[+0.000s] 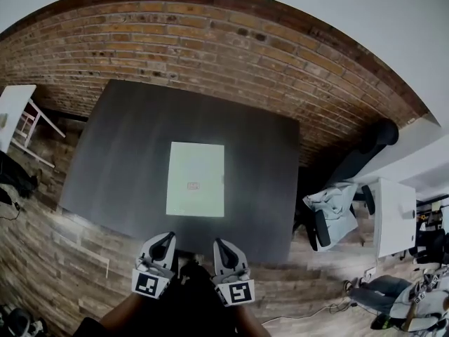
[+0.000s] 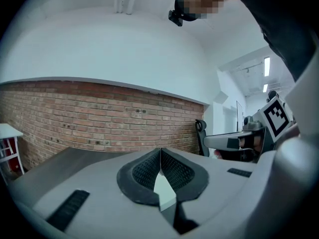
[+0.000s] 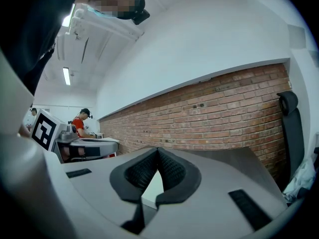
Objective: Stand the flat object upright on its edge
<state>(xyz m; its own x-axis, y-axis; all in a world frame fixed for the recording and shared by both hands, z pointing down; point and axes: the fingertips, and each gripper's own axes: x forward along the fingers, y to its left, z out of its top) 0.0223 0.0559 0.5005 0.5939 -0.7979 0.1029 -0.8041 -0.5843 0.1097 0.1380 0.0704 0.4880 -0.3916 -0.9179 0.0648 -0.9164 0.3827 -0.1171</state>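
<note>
**Both tongs shut and empty, short of the sheet**

The left tongs (image 1: 165, 240) were fully closed, their ribbed pads meeting with nothing between them. The right tongs (image 1: 219, 245) were the same, pads together and empty. Both hung side by side over the near edge of the dark desk (image 1: 119, 153), pointing about level towards the brick wall (image 1: 210, 41).

The flat object (image 1: 196, 179) lay face up near the middle of the desk, just ahead of the tongs and touched by neither. It was a pale rectangle with a small red mark (image 1: 194, 185) near its centre.

It looked thin and light, and probably slid easily on the smooth desk top. Lying flush, it offered no raised edge to pinch. The likely hold was at the near short edge or along the two long sides, one pair of tongs on each, once the jaws had been opened. A jaw tip might have to push under the edge first. Set on so narrow an edge, it would probably tip unless steadied.

Its thickness could not be judged, nor whether it was stiff board or limp paper. The red mark was too small to read. In both gripper views only a pale sliver of it showed below the closed pads.
</note>
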